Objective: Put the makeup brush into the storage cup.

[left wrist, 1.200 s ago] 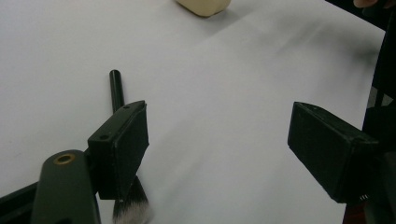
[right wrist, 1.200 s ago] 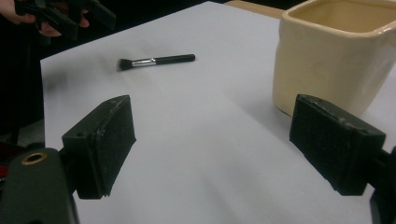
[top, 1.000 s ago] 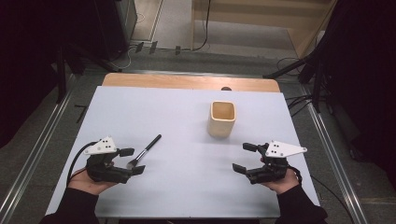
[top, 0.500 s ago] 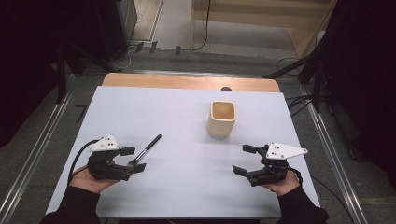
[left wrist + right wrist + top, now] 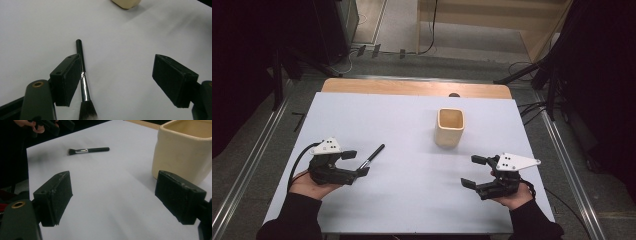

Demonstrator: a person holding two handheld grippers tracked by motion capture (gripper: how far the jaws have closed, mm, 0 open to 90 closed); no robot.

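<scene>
I am lining my left gripper up on the makeup brush, which lies on the desk at near left. The jaws stand wide apart, one touching the handle. Next I should close them on it. My right gripper waits, jaws apart, near the cream cup. The bristles are cut off in the left gripper view.

Items counted on the table: one makeup brush, black-handled; one cream square cup. Two handheld grippers are recorded: one left gripper and one right gripper.
</scene>
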